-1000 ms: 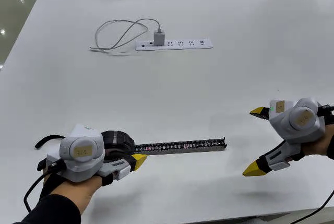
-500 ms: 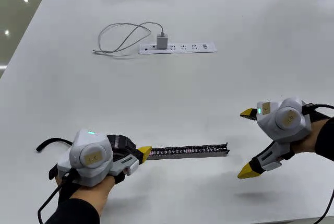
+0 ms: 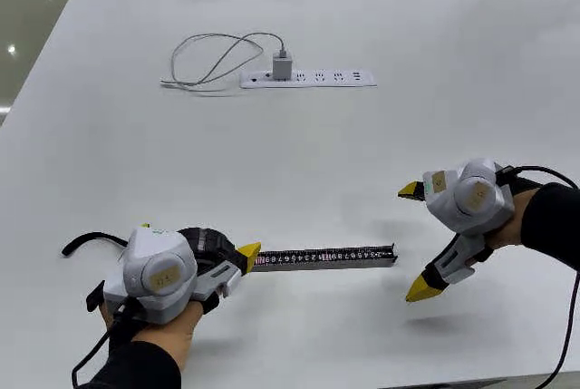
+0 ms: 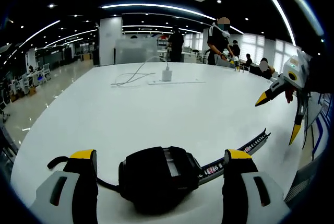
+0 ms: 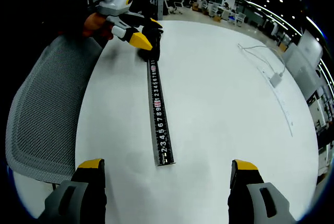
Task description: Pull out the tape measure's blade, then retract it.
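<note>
Tape measure (image 3: 207, 246): black case sits on the white table (image 3: 381, 144) at abt 7 o'clock in head view. Its blade (image 3: 322, 257) is out and flat on the surface, running toward 3 o'clock. The hook end (image 3: 391, 254) is free, w/ nothing holding it. A dark strap (image 3: 86, 244) trails off the case toward 9 o'clock.

L gripper (image 4: 160, 156): jaws wide, one on each side of the case. In its own view there's a gap on both sides, so it looks like it brackets the case w/o clamping it.

R gripper (image 3: 415, 241): at abt 4 o'clock, jaws wide and holding nothing. The hook end lies just ahead of them and roughly centred betw. the tips in the R gripper view.

Power strip (image 3: 308, 79) w/ cable (image 3: 213, 55) is at 12 o'clock, well apart and not in play.

Likely stage: blade out, retract to come.

Risks:
- If the blade goes back w/ the hook end unguided, it may whip in and slap the case.
- The case isn't pinned, so it could skid or twist out from betw. the L jaws.
- If the R gripper goes for the hook, the thin blade flat on the table is easy to miss. The tips could scrape the surface or shove the blade sideways and kink it.
</note>
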`<state>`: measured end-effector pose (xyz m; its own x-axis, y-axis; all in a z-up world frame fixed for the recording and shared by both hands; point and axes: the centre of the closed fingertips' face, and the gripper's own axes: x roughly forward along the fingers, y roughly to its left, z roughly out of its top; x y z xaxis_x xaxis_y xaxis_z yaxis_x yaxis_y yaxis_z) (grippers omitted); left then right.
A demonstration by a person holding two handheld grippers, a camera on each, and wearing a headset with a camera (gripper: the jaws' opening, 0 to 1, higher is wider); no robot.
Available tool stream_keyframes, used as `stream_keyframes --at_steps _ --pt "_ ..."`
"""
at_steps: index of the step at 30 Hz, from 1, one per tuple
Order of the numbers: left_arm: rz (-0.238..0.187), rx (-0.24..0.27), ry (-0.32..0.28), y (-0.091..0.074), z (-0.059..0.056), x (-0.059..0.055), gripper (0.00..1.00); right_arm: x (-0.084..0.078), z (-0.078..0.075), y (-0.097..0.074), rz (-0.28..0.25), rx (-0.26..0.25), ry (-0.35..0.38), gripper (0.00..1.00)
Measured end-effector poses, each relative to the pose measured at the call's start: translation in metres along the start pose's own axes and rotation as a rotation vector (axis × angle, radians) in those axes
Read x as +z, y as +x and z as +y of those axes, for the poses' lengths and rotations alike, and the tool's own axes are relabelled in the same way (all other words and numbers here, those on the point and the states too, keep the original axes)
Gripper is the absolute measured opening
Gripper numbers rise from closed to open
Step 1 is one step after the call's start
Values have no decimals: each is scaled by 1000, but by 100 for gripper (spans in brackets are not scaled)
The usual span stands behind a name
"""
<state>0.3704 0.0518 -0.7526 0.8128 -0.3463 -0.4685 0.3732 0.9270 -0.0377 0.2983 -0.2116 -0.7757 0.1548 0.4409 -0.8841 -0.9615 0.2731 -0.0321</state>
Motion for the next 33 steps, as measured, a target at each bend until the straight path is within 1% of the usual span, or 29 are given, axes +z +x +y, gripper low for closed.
stream_keyframes --at_steps 2,3,5,7,8,9,10,13,16,17,19,21,22,24,26,27,28,29,33 --pt "-9 0 -8 0 0 0 99 -2 -1 4 14 7 2 99" --pt "-3 7 -2 0 1 -2 99 -2 -1 5 15 10 2 99" --pt "2 10 -9 1 2 -4 99 -1 -2 9 19 13 -2 99" --pt "2 12 -9 1 2 -5 99 -2 -3 12 25 13 -6 99" --pt "-3 10 -11 1 2 -4 99 -1 -5 14 18 7 -16 99" --pt "-2 8 -7 2 2 -6 99 0 -6 15 8 3 -18 99" --pt "20 -4 21 2 0 -10 99 1 -6 15 6 5 -14 99" --pt "-2 -9 17 3 1 -10 99 3 -9 18 2 -3 -21 99" --pt "-6 -2 7 4 2 -10 99 2 -10 21 10 -3 -17 99" --pt "-9 -3 6 4 2 -9 99 1 -10 21 12 -2 -15 98" --pt "-14 -4 14 4 2 -9 99 -2 -8 22 19 0 -18 89" --pt "-14 -7 13 4 1 -9 99 -4 -8 23 19 1 2 91" --pt "-13 -6 11 4 2 -9 99 -6 -7 23 21 6 3 90" --pt "-12 -4 12 3 3 -9 99 -8 -7 23 22 1 -11 84" --pt "-13 -4 3 4 4 -10 99 -8 -5 23 13 18 -10 78" --pt "-6 -4 1 5 5 -12 99 -8 -5 23 15 19 -15 74" --pt "10 -1 13 5 6 -15 99 -9 -4 23 20 25 -21 69" --pt "8 -1 11 5 6 -16 99 -9 -4 24 17 28 -24 65" --pt "9 0 6 4 6 -17 99 -9 -2 25 15 41 -34 54"
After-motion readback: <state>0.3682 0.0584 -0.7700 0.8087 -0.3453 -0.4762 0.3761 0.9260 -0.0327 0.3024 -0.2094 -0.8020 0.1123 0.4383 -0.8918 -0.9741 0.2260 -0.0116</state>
